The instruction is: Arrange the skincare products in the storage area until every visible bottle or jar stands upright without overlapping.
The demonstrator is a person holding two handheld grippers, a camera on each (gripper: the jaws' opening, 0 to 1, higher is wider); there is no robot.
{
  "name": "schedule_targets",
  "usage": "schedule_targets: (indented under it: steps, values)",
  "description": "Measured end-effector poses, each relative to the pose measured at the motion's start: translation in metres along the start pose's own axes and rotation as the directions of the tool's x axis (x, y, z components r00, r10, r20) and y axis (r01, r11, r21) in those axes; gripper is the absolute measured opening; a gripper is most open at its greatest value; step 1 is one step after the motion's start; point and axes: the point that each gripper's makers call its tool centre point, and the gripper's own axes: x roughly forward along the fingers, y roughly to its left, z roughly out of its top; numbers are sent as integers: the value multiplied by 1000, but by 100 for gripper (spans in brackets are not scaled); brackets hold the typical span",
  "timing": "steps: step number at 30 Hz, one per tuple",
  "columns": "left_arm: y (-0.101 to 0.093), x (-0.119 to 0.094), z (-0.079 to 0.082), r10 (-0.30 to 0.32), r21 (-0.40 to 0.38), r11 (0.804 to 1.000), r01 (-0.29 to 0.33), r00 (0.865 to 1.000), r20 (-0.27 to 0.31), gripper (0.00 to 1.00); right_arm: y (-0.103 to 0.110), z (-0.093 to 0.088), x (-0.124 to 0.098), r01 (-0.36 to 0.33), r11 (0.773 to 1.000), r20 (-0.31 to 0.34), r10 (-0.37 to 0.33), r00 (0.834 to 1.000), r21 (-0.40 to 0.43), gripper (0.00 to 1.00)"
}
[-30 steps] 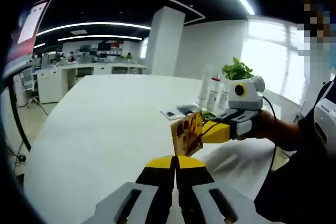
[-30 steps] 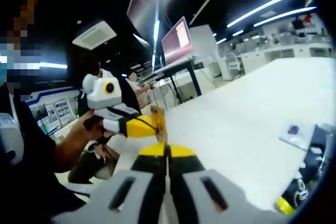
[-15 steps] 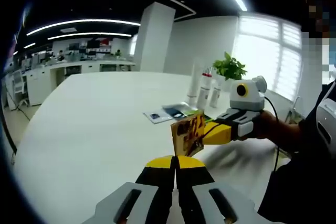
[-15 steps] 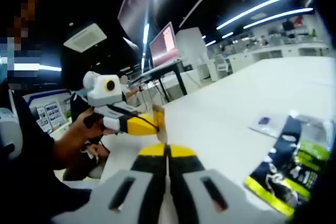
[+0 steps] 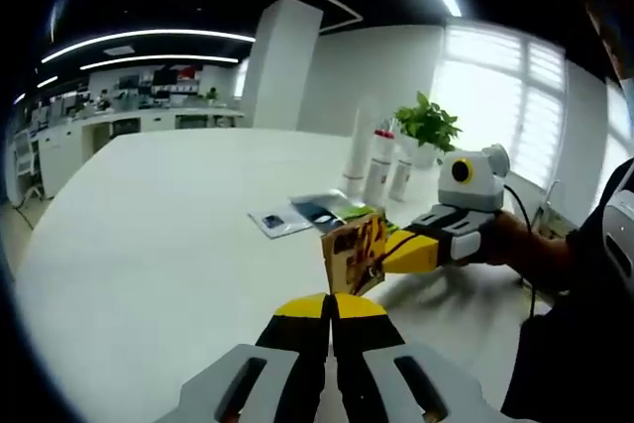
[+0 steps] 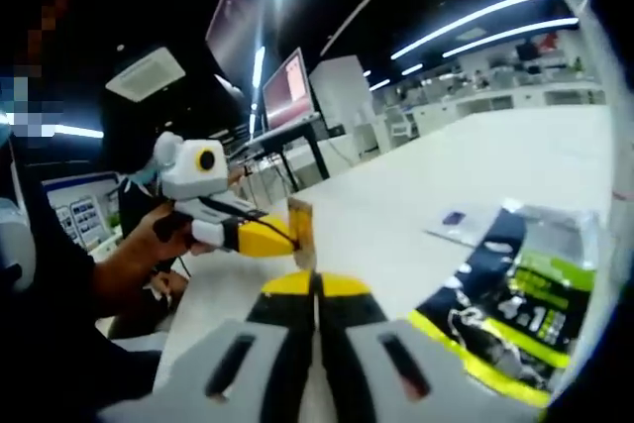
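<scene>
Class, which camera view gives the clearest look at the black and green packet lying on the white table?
The right gripper view: the packet lies close and large, its printed face readable. In the left gripper view it is small and distant, partly hidden behind the right gripper.

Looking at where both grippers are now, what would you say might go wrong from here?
The right gripper is shut on a small card, so it may have to drop that before gripping anything. The tall bottles stand close together beside the plant; reaching one could topple its neighbour. The flat packets may slide underfoot.
</scene>
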Motion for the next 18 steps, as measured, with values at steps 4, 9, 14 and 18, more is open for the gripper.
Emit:
schedule_targets:
  steps: [4,9,14,18]
  values:
    - [0,9,1,-7,0,1000,7,1000,-9,0,-7,-1,-3,16,1000,1,-16,1000,2,0]
    - [1,18,2,-14,0,1000,14,1000,-20,0,-16,-3,-6,42,999,-7,-42,999,-15,0]
    - [1,29,1,-20,0,1000,20,999,-32,0,-22,-5,-10,73,996,-23,-75,997,-53,0]
    - [3,35,1,-25,1,1000,25,999,-40,0,-27,-7,-12,92,993,-36,-94,995,-70,0]
